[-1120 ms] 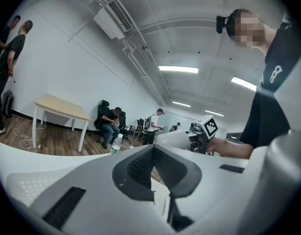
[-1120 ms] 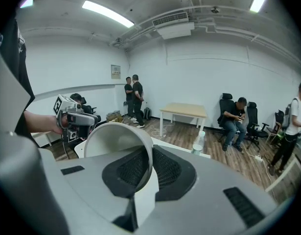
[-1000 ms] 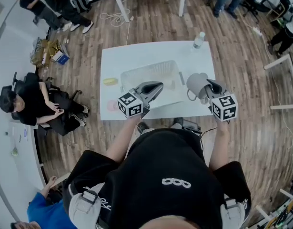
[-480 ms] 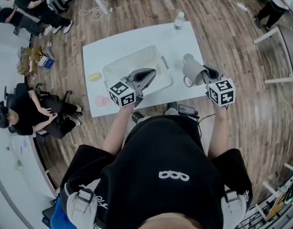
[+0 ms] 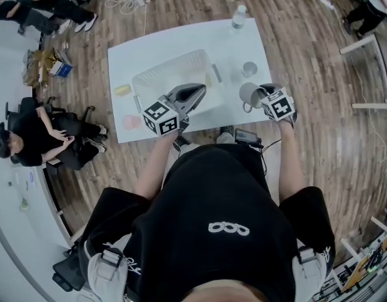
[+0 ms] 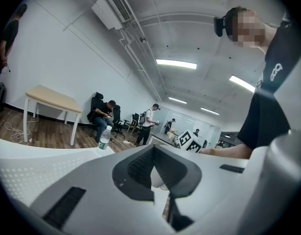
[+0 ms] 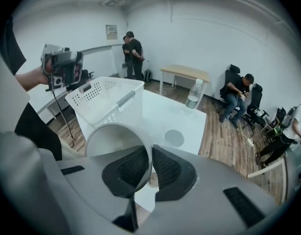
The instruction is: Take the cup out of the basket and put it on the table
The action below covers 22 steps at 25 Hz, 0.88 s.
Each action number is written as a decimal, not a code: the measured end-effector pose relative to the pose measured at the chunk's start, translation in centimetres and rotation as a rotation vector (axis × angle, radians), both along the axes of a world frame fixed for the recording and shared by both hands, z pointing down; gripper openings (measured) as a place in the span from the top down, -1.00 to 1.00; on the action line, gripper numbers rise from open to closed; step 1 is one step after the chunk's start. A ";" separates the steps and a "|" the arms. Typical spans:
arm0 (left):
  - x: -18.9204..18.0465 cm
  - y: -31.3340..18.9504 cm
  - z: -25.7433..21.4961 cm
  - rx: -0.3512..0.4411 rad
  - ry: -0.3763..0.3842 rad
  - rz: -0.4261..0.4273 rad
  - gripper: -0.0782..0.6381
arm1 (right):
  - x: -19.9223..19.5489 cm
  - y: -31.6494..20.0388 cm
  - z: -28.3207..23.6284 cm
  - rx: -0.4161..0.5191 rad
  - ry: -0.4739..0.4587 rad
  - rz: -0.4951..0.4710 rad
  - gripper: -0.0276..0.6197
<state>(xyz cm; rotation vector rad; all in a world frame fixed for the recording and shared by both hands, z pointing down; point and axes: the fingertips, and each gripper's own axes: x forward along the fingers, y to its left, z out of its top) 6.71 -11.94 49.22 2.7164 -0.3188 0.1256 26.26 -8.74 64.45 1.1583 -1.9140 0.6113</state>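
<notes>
Beside the basket [image 5: 141, 80], we found the cup [image 5: 248, 96] out, clamped in the right hand-held gripper [image 5: 262, 97], left hand-held gripper [image 5: 197, 93] closed empty; release onto the tabletop [image 5: 180, 43] was outstanding.

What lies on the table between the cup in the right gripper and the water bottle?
Between cup and bottle, only a small grey disc, flat on the table; the head view shows it.

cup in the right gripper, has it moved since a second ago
Yes. The cup, gripped by the right gripper, has dropped toward the table's near right corner, away from the basket, uncovering a grey disc beyond it.
</notes>
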 end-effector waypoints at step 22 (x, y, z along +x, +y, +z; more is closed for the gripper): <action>-3.6 0.1 1.9 -0.017 -0.015 -0.232 0.76 | -1.6 -5.3 16.1 -0.394 0.302 -0.274 0.78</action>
